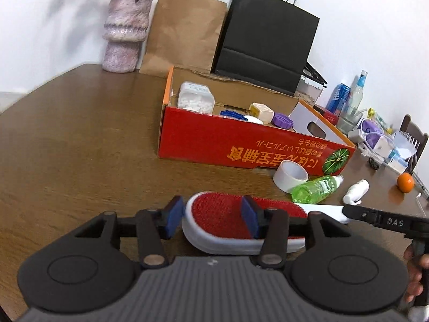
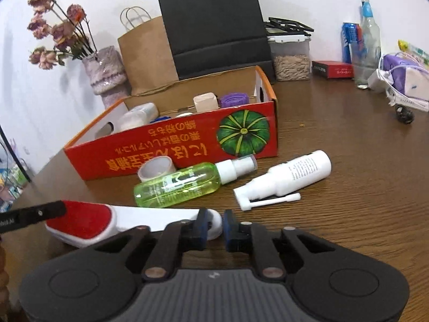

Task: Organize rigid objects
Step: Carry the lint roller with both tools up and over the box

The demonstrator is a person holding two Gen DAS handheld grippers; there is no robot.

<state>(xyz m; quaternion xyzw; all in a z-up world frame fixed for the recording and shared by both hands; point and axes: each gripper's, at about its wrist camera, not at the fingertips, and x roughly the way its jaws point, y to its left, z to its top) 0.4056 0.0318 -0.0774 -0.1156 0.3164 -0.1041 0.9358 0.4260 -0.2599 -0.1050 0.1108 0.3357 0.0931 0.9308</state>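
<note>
A brown wooden table (image 1: 80, 139) stands against a white wall, with a pinkish vase (image 1: 124, 30), a brown paper bag (image 1: 185, 29) and a black paper bag (image 1: 265, 40) lined up along its far edge.

The lint brush (image 1: 222, 214) lies flat at the near edge of the table: a long white body with a rounded head covered in red bristly fabric and a plain white handle running to the right. The left gripper (image 1: 211, 217) has its blue-padded fingers spread apart, one just left of the red head and one over it; neither visibly presses on it. The right gripper (image 2: 215, 226) sits at the handle's rounded end, its fingers narrowly parted with the handle tip between them; whether the pads actually clamp it cannot be told.

Just beyond the brush, a roll of white tape (image 2: 155, 167), a green spray bottle (image 2: 185, 185) and a white spray bottle (image 2: 289, 177) lie on the table, in front of the box.

The red cardboard box (image 1: 241, 145), printed with a green pumpkin, is open at the top. Inside are a clear container of white pellets (image 1: 195, 98), a blue lid (image 1: 232, 114), a cream cube-shaped object (image 1: 261, 112) and a purple cap (image 1: 281, 120).
</note>
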